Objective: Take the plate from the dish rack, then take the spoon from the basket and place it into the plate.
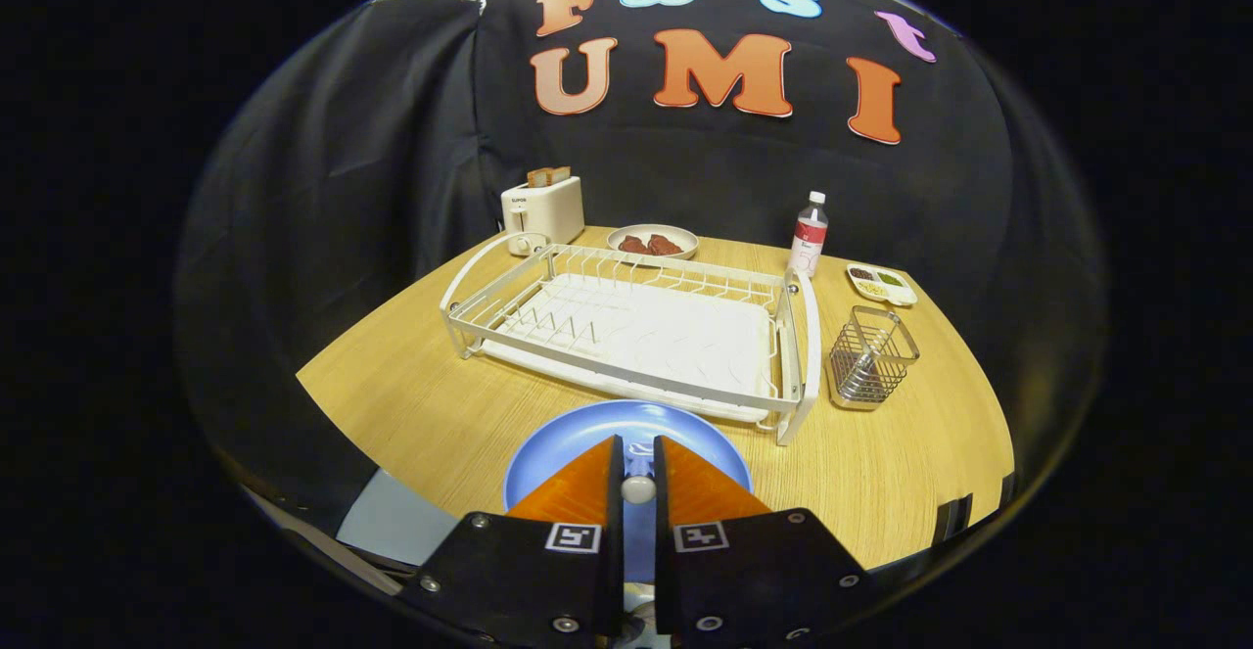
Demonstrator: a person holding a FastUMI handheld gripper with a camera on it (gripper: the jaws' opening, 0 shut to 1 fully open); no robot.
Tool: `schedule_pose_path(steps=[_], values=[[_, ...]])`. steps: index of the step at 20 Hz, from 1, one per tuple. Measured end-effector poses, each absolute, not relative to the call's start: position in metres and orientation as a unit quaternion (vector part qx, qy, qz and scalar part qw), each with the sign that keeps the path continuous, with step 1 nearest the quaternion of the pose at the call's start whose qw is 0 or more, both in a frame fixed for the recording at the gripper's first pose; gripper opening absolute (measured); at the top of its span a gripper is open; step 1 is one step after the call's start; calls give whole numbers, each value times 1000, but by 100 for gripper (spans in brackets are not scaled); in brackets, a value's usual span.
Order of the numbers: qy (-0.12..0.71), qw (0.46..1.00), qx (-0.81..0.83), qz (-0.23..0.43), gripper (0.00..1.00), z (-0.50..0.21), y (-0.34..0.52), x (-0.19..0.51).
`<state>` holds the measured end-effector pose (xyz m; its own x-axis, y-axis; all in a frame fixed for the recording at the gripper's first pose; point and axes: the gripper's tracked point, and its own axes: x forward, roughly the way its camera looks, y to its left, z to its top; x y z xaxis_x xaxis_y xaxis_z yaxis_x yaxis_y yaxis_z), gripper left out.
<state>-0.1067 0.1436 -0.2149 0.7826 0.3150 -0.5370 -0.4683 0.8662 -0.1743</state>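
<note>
Gripper view: looks forward over a light wood-grain tabletop (901,473) with a rounded outline
Gripper (637,453): fingers drawn close together over the plate, a narrow gap between them; a small pale rounded piece, apparently the spoon (638,488), sits in that gap, and both fingers appear to press on it
Plate (548,453): round, blue, smooth and shallow; lies flat at the near edge of the tabletop, just in front of the dish rack, partly hidden under the fingers
Dish rack (626,331): white wire frame with looped end handles and rows of upright prongs, set over a white flat drip tray; fills the middle of the tabletop; no dishes stand in it
Basket (871,355): small, square, made of shiny metal wire; stands just beside the right end of the rack; its contents cannot be made out
Toaster (541,210): white, boxy, at the far left corner; brown slices stick up from its slots
Bowl (652,241): pale, shallow, at the far edge behind the rack; holds dark reddish-brown lumps
Bottle (809,234): clear plastic, white cap, red-and-white label; upright at the far edge, right of the bowl
Divided dish (881,284): white, small, near the far right edge beyond the basket; its compartments hold dark, green and yellowish bits
</note>
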Motion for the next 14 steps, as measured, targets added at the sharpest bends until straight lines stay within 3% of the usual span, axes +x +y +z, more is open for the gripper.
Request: schedule_pose_path(steps=[5, 7, 14], values=[[263, 936, -139, 188, 20, -213, 130, -92], [261, 940, -131, 177, 29, -205, 125, -85], [216, 958, -119, 145, 92, -140, 110, -41]])
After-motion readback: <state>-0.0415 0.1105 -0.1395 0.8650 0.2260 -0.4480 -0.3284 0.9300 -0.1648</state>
